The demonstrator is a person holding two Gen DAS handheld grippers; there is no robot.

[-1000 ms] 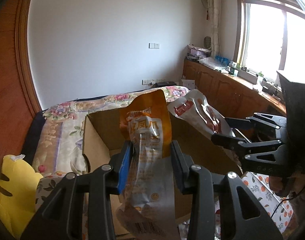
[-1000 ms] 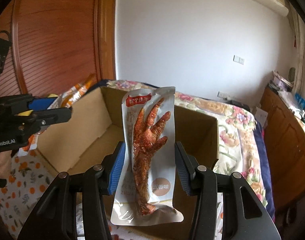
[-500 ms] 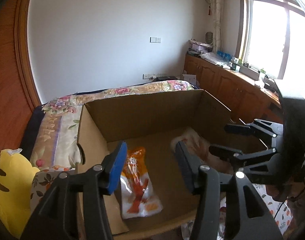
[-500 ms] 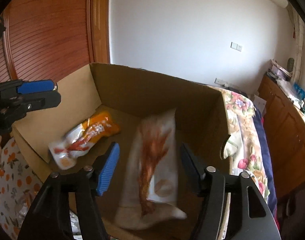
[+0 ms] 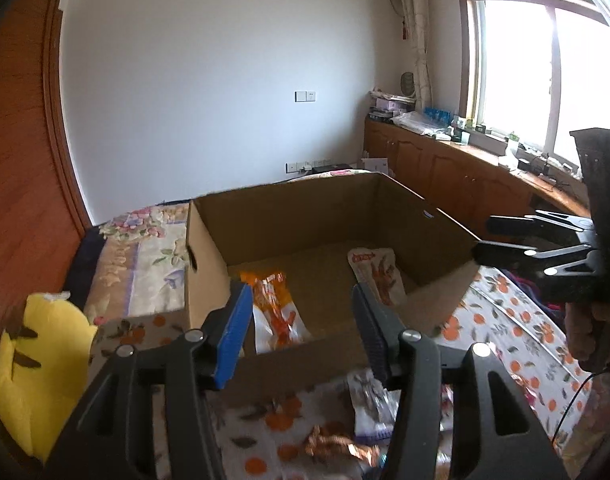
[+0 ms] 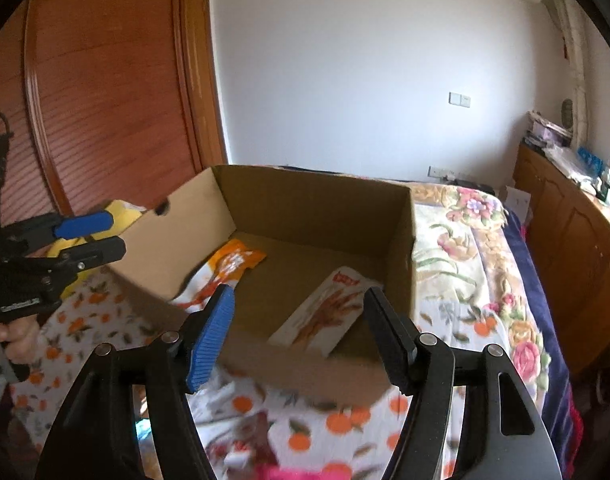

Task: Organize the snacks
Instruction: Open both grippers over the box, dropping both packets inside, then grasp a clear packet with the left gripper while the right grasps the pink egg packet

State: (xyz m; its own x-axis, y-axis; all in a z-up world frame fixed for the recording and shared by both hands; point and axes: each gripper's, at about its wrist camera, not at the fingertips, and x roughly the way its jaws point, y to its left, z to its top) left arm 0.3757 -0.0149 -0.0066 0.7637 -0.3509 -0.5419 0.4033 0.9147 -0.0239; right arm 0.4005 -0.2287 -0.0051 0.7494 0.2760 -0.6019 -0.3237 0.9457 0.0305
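Both hand-held grippers, left (image 5: 301, 320) and right (image 6: 297, 328), angled downward near the cardboard box (image 6: 317, 196), jaws just parted, empty.

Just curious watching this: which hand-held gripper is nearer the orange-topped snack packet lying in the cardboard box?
The left hand-held gripper: the orange-topped snack packet lies just beyond its open fingers. The right hand-held gripper sits before the white packet instead.

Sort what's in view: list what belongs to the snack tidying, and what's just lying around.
Job:
cardboard box
orange snack packet
chicken-foot packet
loose wrappers on the blanket

Lying about:
yellow plush toy
floral bedspread
cabinet clutter
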